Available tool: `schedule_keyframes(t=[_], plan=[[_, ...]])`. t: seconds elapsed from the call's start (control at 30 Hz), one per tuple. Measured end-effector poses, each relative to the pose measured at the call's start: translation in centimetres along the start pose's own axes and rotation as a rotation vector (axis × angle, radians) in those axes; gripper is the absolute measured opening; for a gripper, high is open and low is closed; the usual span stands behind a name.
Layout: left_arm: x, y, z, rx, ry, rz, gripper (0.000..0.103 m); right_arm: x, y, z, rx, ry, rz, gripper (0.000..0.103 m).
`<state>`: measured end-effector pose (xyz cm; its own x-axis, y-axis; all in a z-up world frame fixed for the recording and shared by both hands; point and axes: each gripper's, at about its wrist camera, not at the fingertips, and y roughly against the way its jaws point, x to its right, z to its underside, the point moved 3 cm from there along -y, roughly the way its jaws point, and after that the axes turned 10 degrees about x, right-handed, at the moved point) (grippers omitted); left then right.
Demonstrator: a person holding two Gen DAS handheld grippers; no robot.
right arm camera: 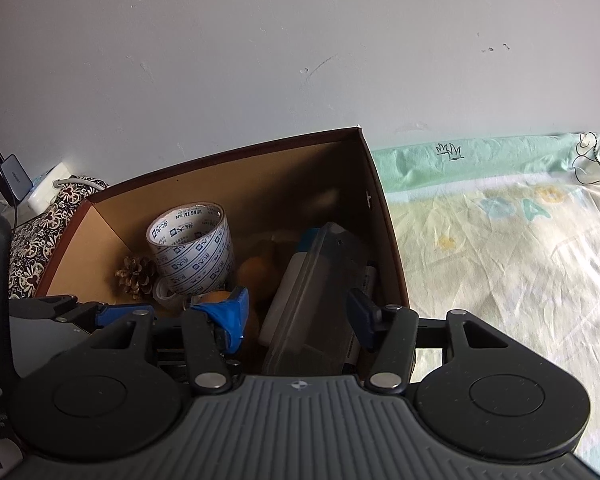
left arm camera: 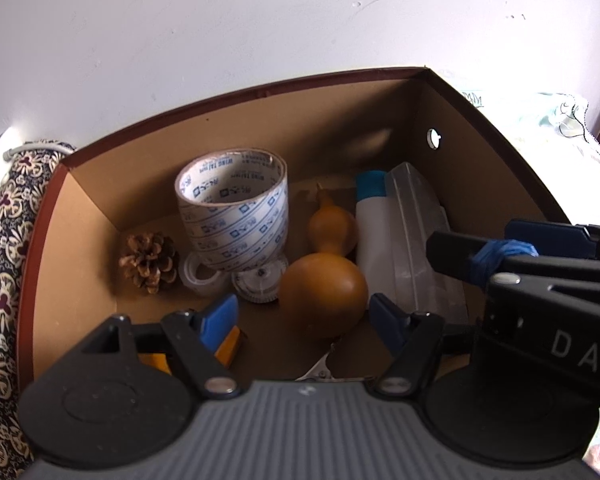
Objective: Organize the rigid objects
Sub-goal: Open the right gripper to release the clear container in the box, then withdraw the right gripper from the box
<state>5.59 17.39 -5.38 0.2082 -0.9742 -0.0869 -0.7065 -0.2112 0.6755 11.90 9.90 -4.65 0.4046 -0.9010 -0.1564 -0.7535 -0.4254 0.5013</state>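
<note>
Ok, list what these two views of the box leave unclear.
- Yellow item, left wrist view: hidden behind the left gripper; unidentifiable.
- Metal piece, same view: cut off by the gripper body.
- Two small white reels under the tape roll: mostly covered.
- Gourd, right wrist view: dark, blurred.
- Dark item between the clear case and the box wall: too hidden.

Brown cardboard box holding upright tape roll near its back wall, pine cone in left corner, tan gourd lying mid-floor, white bottle and clear case along right wall
</note>
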Motion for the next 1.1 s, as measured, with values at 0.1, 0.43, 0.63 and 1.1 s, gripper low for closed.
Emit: schedule_keyframes(t=[0.1,0.43,0.63,1.1], plan=[[-0.1,-0.1,0.0,-0.001,0.008,0.000,0.072,0.1,0.2,0.1,0.000,-0.011,-0.006,0.038],[0.1,0.6,-0.1,0.018,-0.008,-0.043,0.072,0.3,1.0,-0.1,0.000,-0.006,-0.020,0.038],[-0.5,2.4,-0.3,0.013,0.008,-0.075,0.072,0.5,2.1,-0.4,-0.001,-0.021,-0.070,0.039],[0.0,6.3,0.0,0.030,0.008,-0.159,0.073,0.6,5.4,-0.1,0.052,-0.026,-0.135,0.039]])
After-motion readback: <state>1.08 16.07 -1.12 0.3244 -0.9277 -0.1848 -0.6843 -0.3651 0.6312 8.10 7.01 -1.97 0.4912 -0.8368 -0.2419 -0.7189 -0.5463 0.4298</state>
